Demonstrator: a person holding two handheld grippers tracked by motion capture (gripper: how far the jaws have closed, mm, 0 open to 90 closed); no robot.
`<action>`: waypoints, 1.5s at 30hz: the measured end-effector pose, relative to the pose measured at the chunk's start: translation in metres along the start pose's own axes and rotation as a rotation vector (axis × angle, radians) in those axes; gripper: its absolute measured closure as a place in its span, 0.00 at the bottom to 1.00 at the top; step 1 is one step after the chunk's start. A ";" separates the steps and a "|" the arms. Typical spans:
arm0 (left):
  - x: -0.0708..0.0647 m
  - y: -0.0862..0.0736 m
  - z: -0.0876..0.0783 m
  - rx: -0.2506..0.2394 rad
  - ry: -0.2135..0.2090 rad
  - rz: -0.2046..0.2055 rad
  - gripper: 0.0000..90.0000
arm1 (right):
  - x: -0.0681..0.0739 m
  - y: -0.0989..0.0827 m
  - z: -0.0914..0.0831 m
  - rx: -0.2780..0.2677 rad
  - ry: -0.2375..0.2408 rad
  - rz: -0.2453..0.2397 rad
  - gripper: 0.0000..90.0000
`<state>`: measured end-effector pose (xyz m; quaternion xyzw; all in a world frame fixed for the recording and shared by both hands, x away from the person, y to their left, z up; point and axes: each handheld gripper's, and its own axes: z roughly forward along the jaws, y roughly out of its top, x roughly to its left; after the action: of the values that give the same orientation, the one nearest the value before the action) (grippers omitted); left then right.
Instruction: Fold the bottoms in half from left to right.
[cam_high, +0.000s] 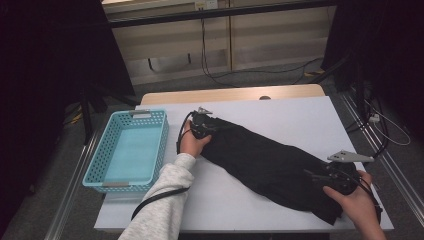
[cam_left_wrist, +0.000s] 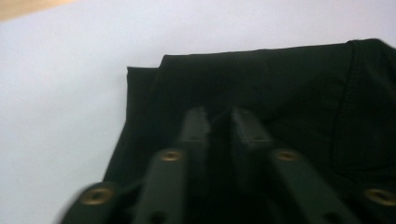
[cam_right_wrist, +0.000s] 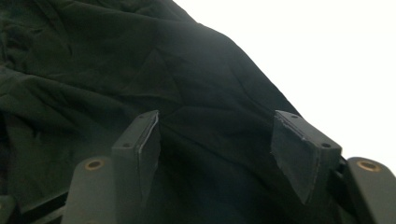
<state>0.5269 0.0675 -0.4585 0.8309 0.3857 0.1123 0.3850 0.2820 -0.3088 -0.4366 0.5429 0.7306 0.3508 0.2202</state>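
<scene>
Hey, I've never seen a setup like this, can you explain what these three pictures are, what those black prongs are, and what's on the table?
A person sits at a white table and holds a hand-held gripper, a two-jaw clamp, in each hand. The high view looks down from above. The other two pictures come from small cameras riding on each gripper, so the black prongs at the bottom are that gripper's own jaws.

On the table lies a black garment, stretched diagonally, and beside it on the left an empty turquoise basket.

The left gripper has its jaws nearly together, pinching a fold of the garment at its far end. The right gripper is at the near end with its jaws wide apart over the cloth, not clamping it.
</scene>
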 end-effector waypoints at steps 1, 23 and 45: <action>-0.001 0.001 0.000 0.008 -0.002 -0.002 0.92 | 0.000 0.000 0.000 -0.004 0.000 0.005 0.36; 0.023 -0.003 -0.020 -0.015 0.100 -0.055 0.53 | 0.003 -0.004 -0.005 0.011 -0.005 -0.017 0.33; 0.004 -0.030 -0.040 0.031 0.069 -0.051 0.21 | 0.057 -0.042 -0.029 0.073 0.092 -0.095 0.68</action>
<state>0.4939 0.1046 -0.4534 0.8223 0.4217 0.1248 0.3612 0.2168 -0.2696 -0.4453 0.4988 0.7771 0.3375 0.1827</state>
